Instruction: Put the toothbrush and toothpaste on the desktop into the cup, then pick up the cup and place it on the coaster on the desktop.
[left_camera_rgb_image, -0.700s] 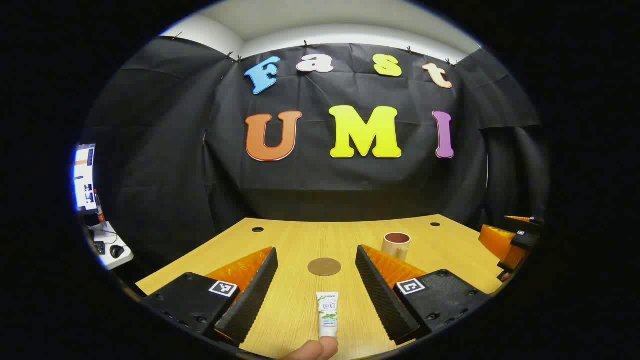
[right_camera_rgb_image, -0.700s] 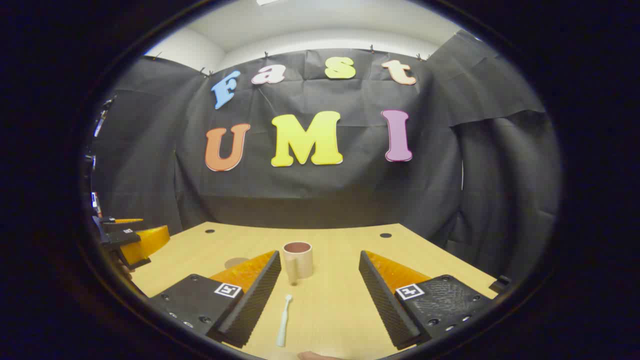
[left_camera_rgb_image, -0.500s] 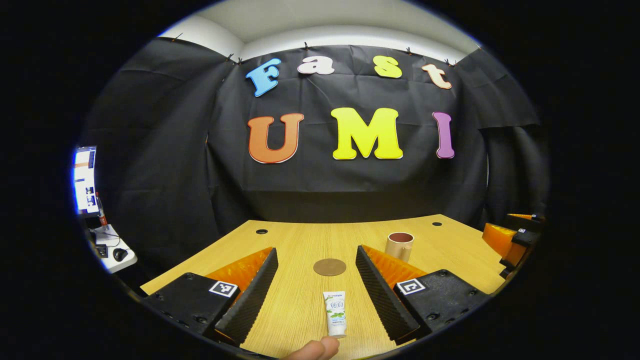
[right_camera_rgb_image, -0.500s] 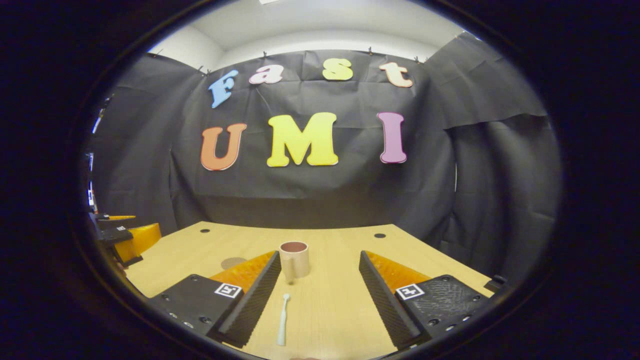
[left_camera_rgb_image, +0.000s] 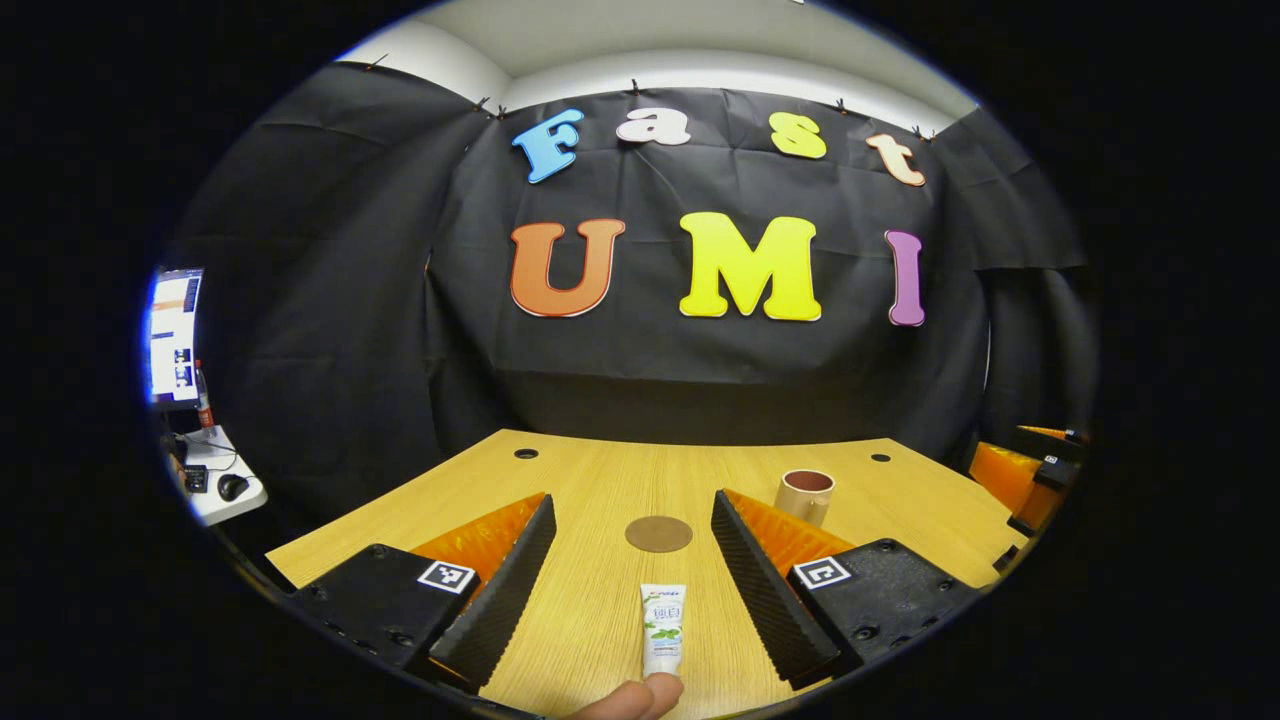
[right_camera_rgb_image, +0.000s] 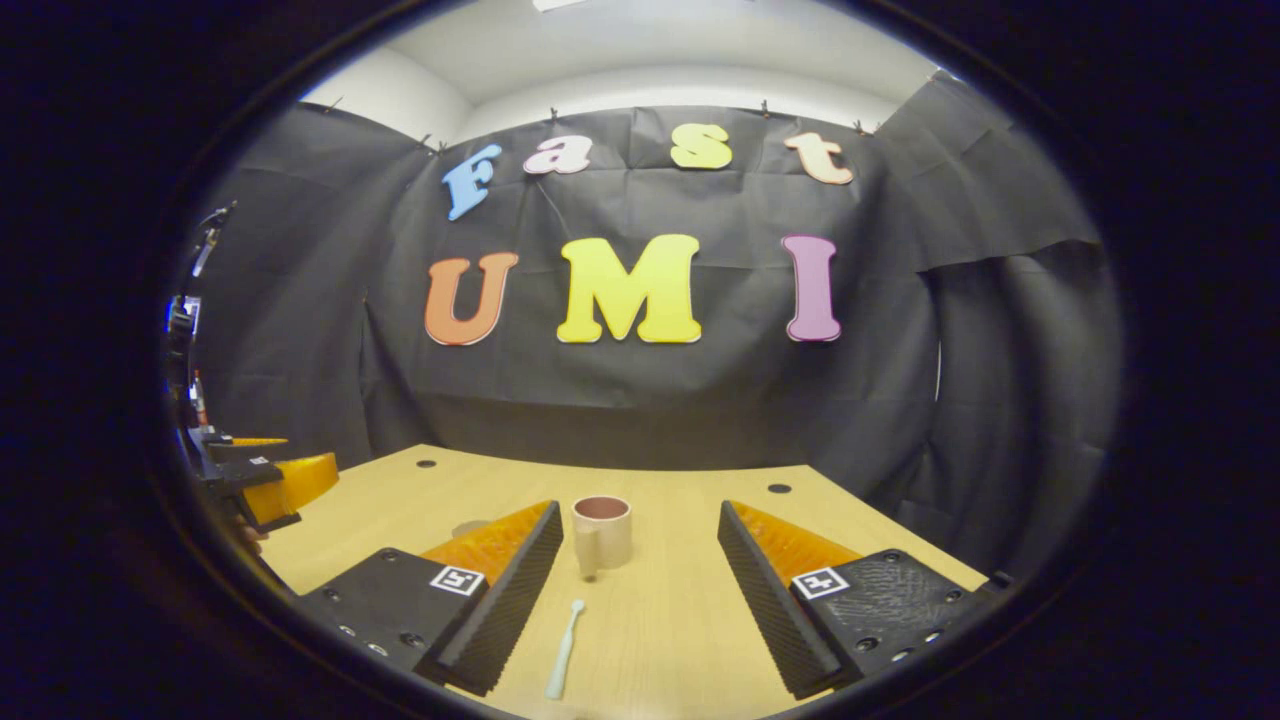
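— Between the left gripper's (left_camera_rgb_image: 634, 590) own fingers, in the left gripper view, what lies on the desktop (left_camera_rgb_image: 600, 480)?

— The toothpaste (left_camera_rgb_image: 662, 628), flat on the wood, touched by neither finger; they stand wide apart and hold nothing. Beyond it sits the coaster (left_camera_rgb_image: 658, 533), and the cup (left_camera_rgb_image: 804, 495) stands to the right. A fingertip (left_camera_rgb_image: 640, 697) rests at the tube's near end.

— So which step is this?

— The first, I judge: nothing is in the cup yet. Next the gripper needs to drop over the tube and close across its width.

— And the right gripper view?

— The right gripper (right_camera_rgb_image: 640, 600) is spread wide and empty. The toothbrush (right_camera_rgb_image: 563, 650) lies between its fingers, nearer the left one, apart from both. The cup (right_camera_rgb_image: 601, 532) stands upright just past it. Lowering and centring on the thin handle comes next.
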